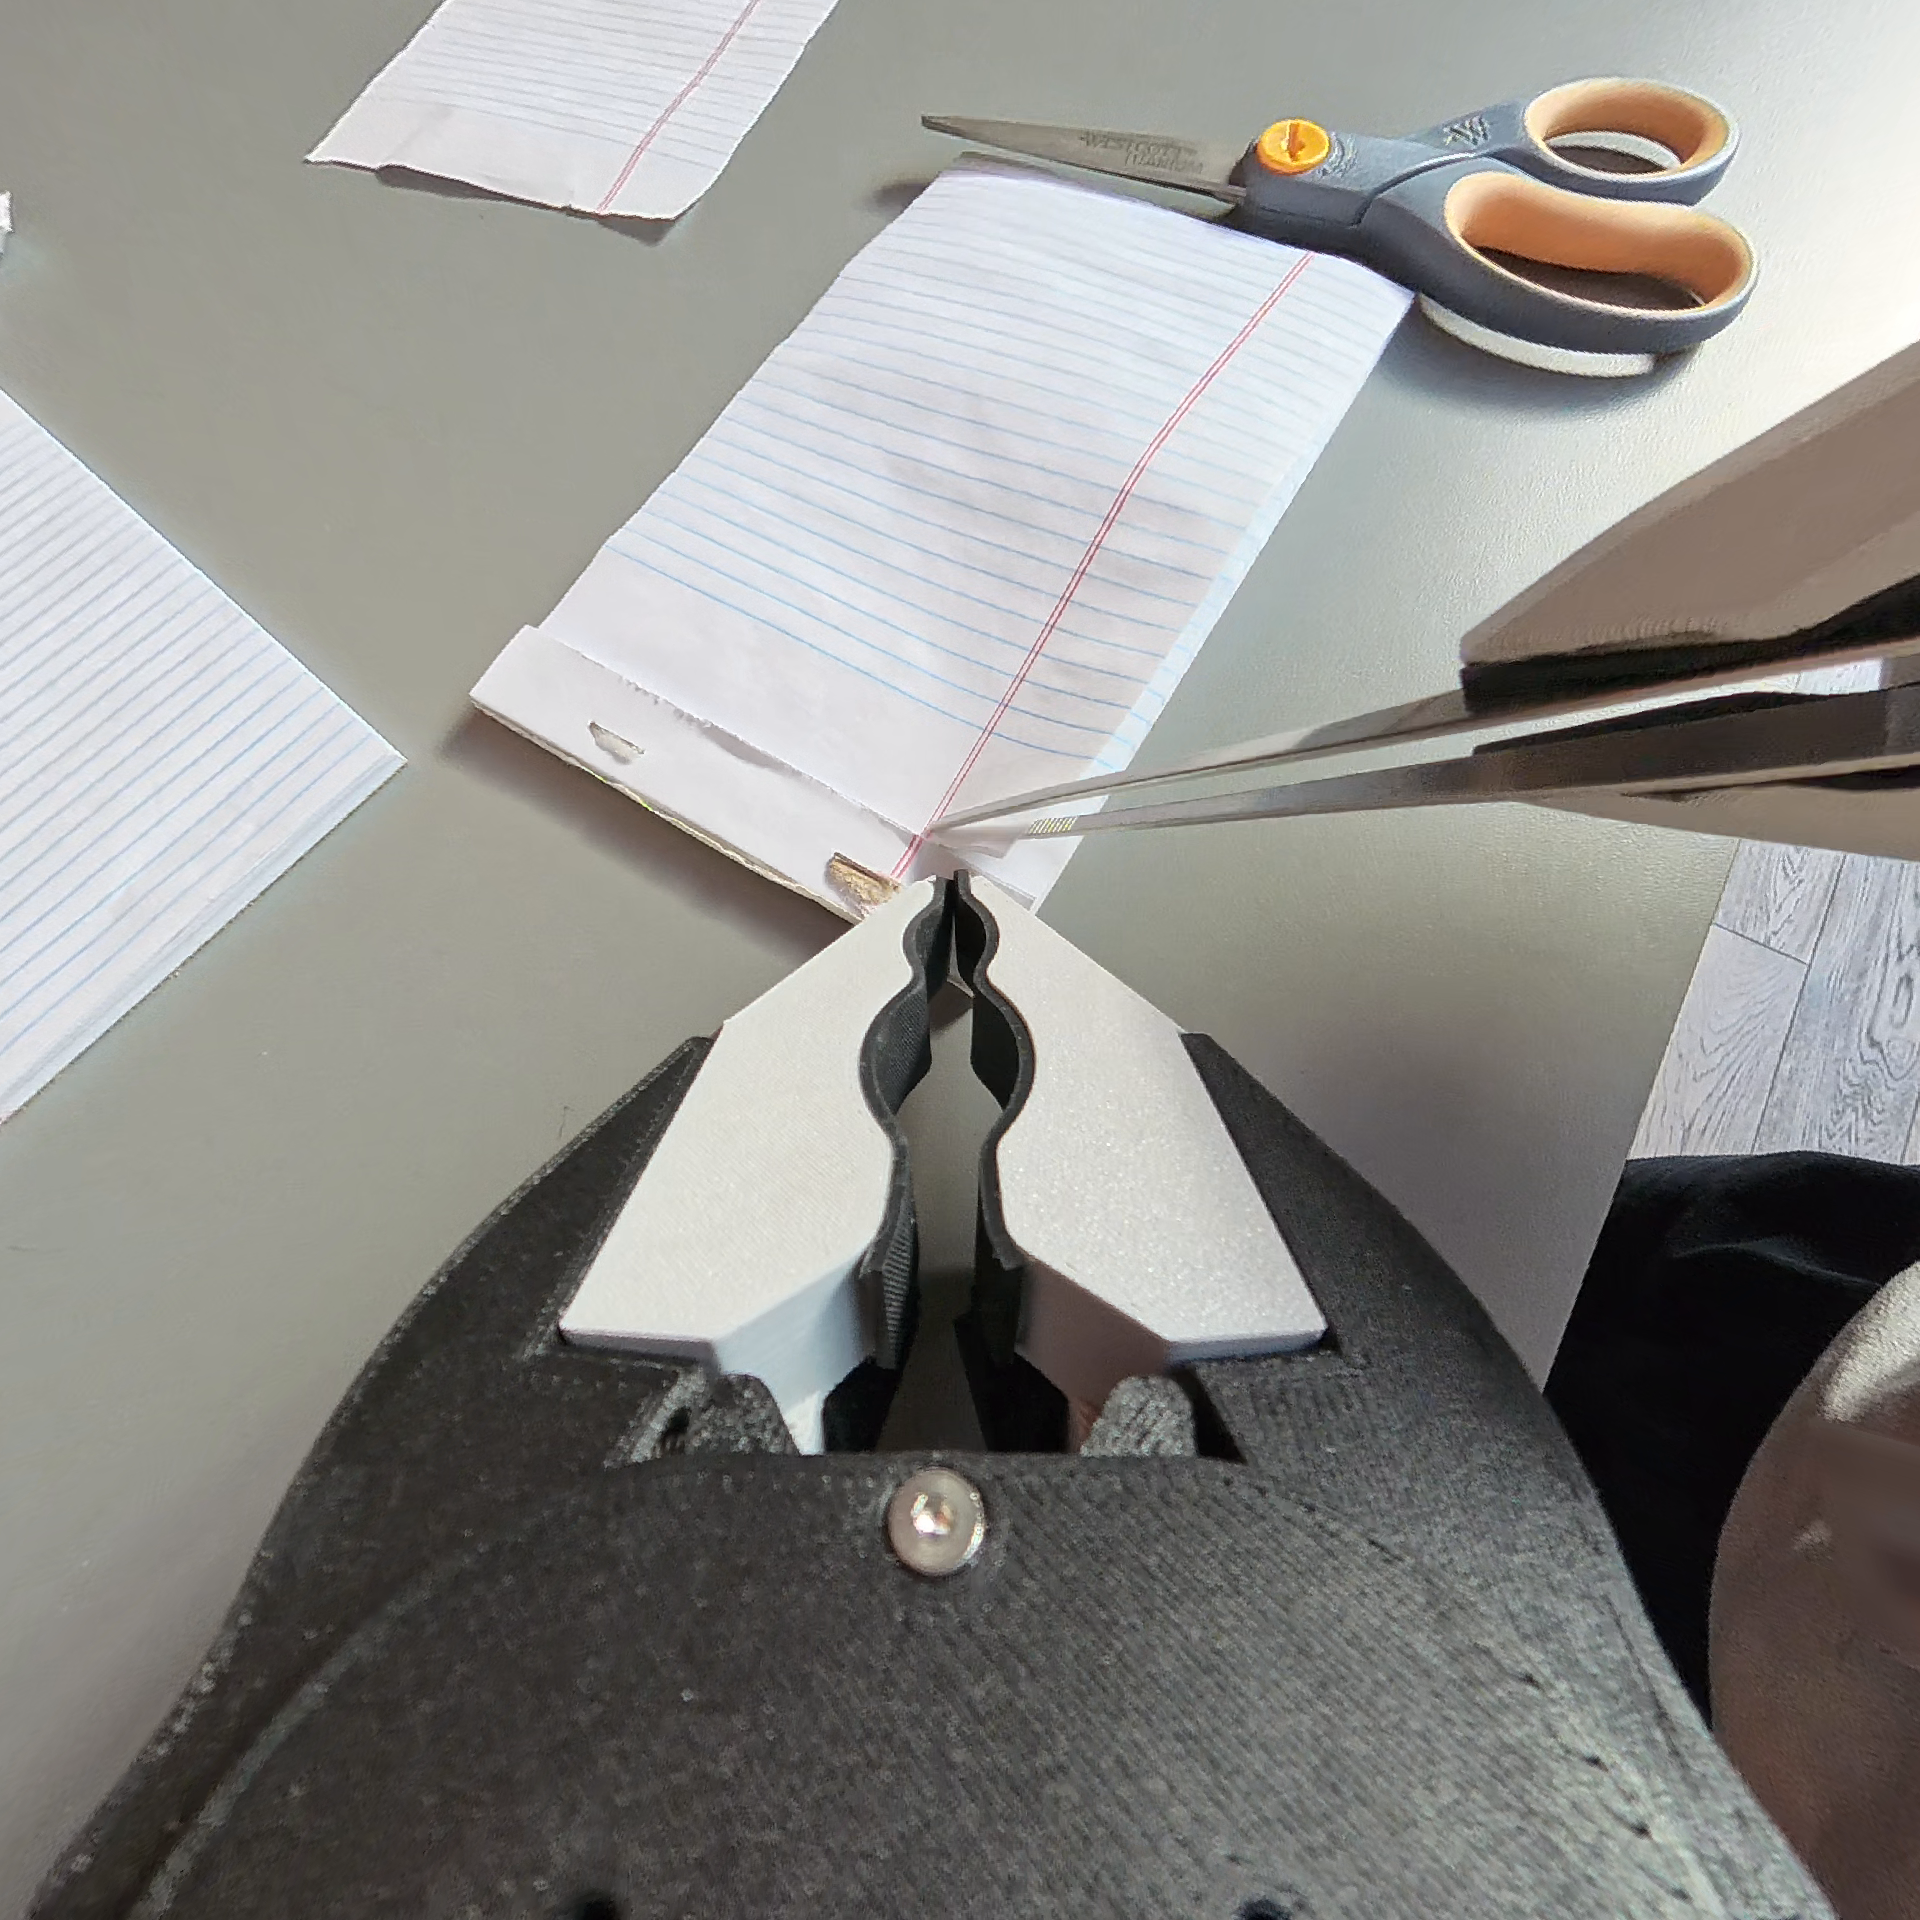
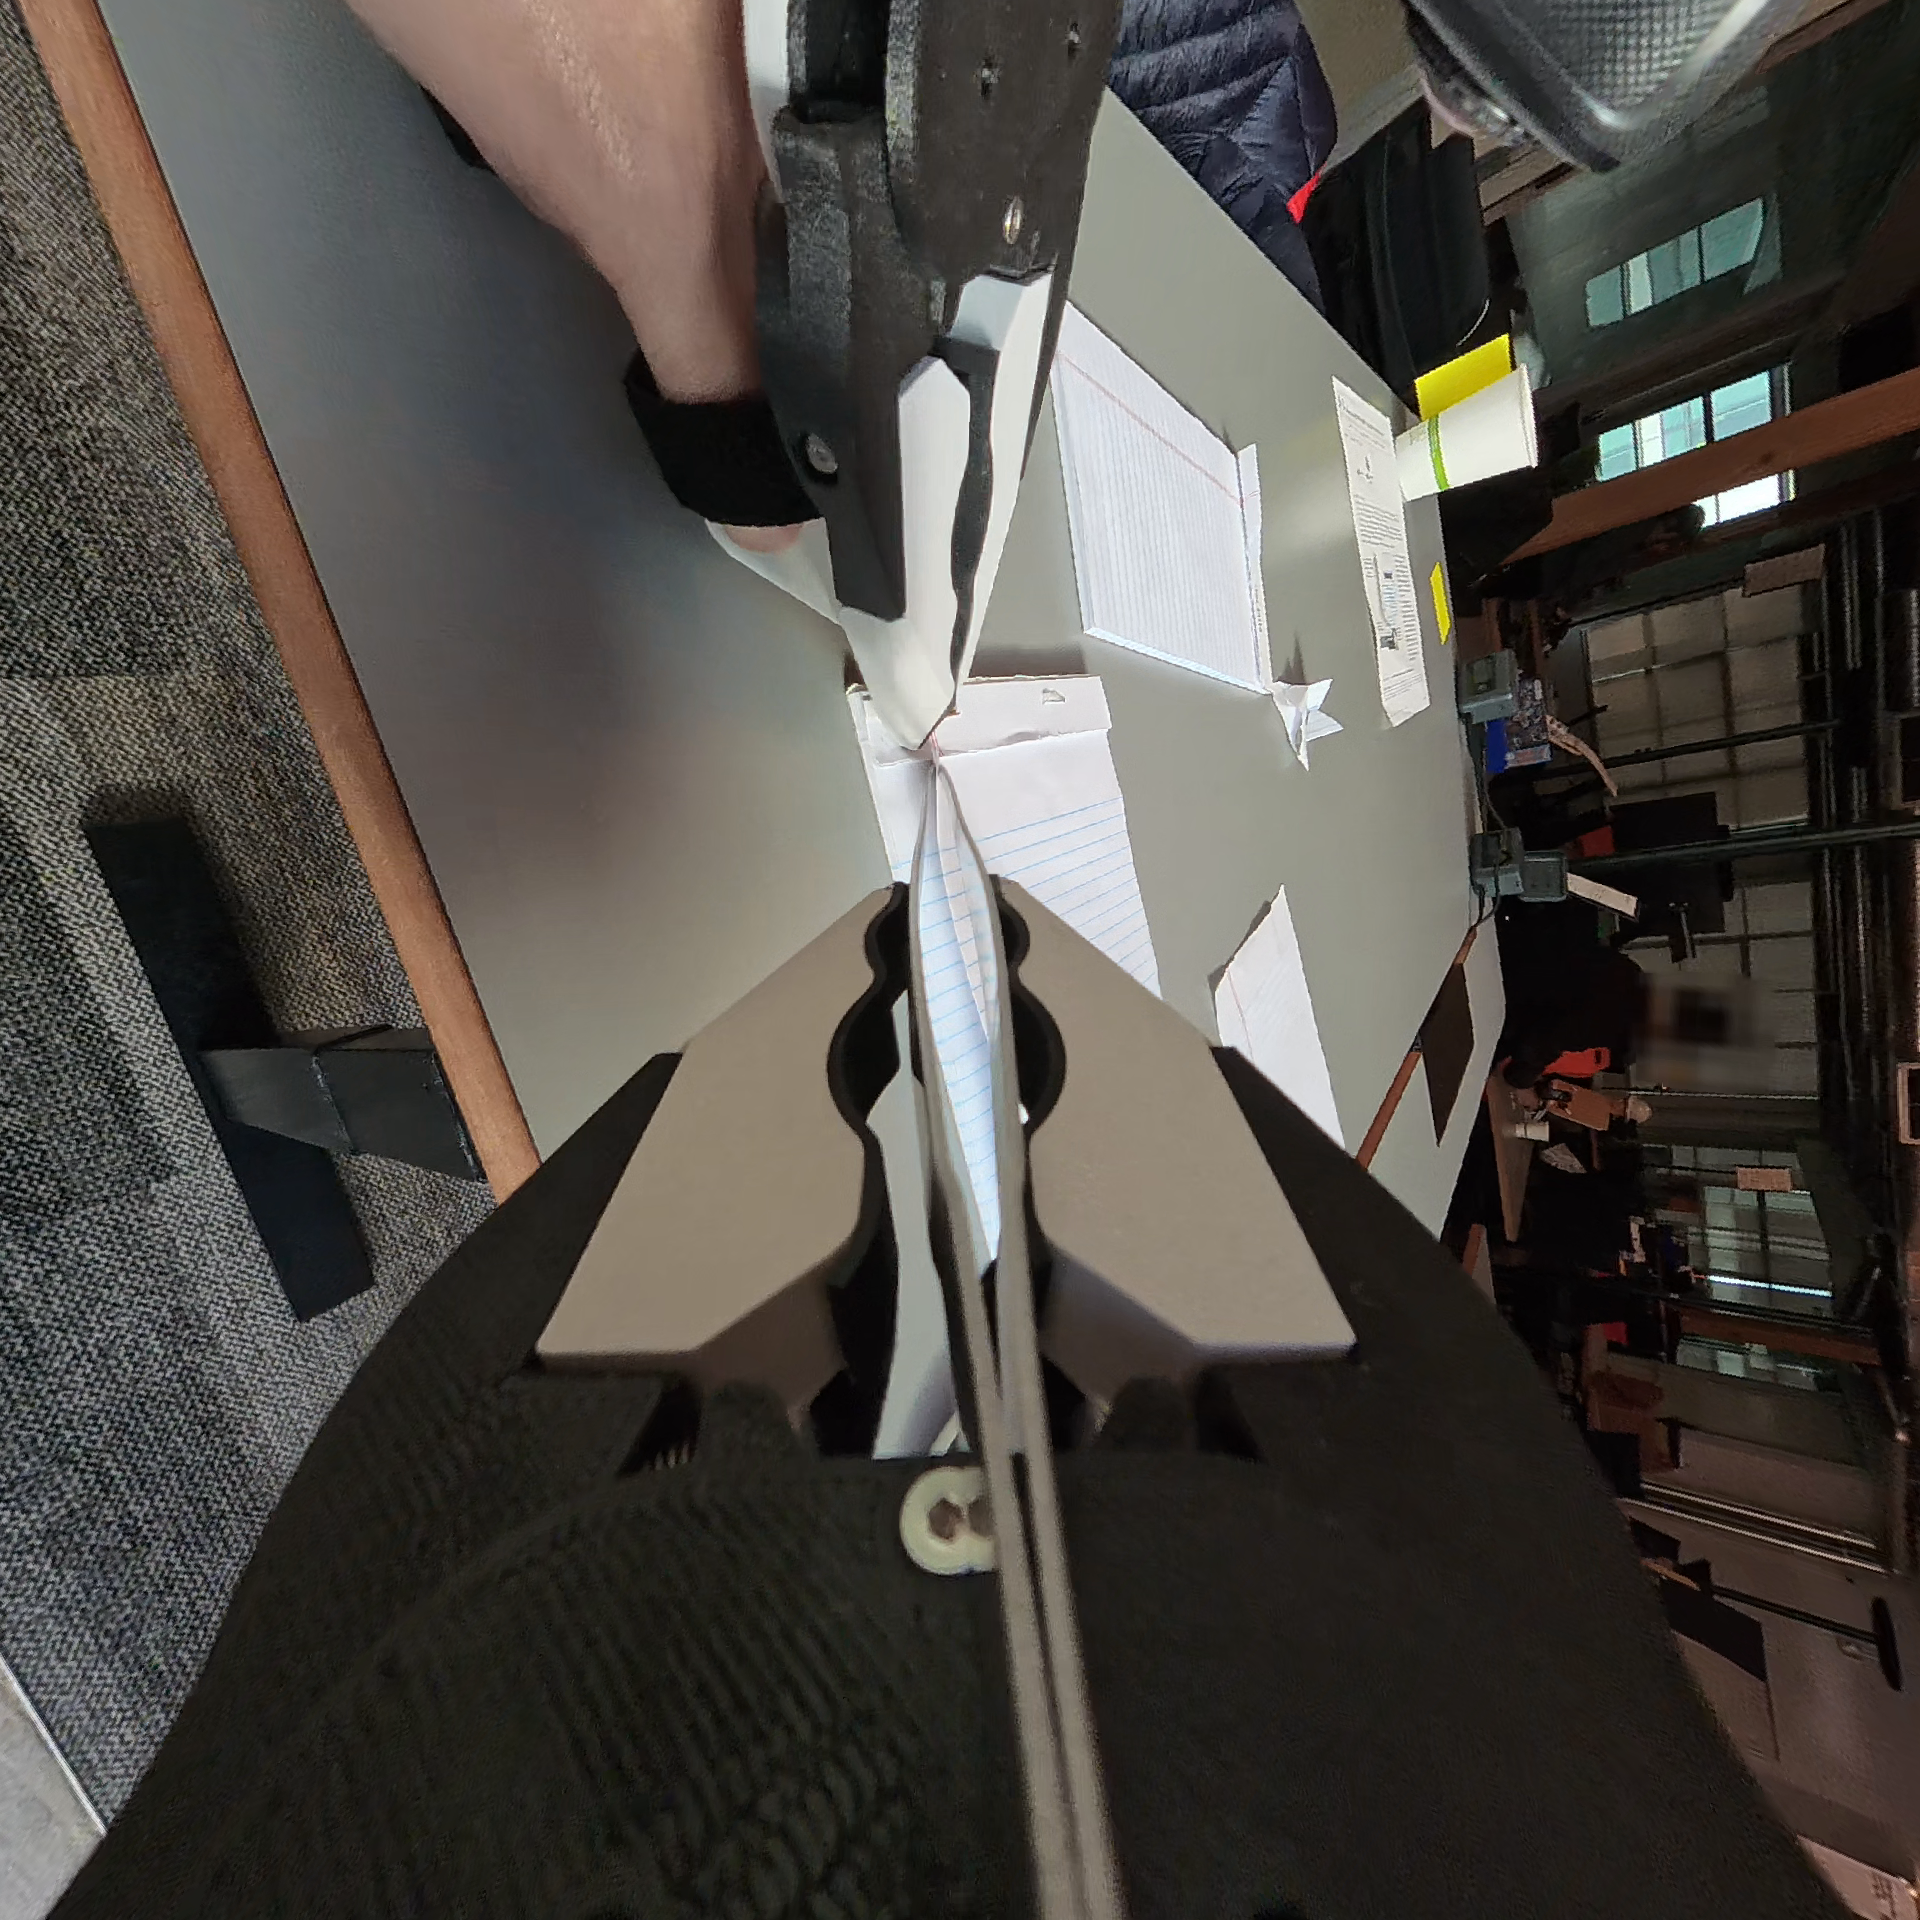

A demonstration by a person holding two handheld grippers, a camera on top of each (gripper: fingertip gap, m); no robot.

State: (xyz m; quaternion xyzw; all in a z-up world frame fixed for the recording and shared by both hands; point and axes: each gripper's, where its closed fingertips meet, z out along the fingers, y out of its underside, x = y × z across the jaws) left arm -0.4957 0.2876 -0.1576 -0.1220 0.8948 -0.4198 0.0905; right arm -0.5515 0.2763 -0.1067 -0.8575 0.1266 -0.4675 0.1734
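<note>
- Tweezers (image 1: 1299,805): shiny, smooth metal.
- Pad (image 1: 935,499): matt lined paper.
- Surface (image 1: 312,935): smooth matt grey.
- Left hand-held gripper (image 1: 954,883): rough, grainy plastic.

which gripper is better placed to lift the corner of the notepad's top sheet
Right, probably. The right gripper holds tweezers whose tips touch the notepad top sheet at its corner, by the red margin line. The left gripper, its fingers shut, sits at the pad's bound edge beside that corner.

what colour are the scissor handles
Grey with orange inner loops on the scissors, clearest in the left wrist view.
</note>
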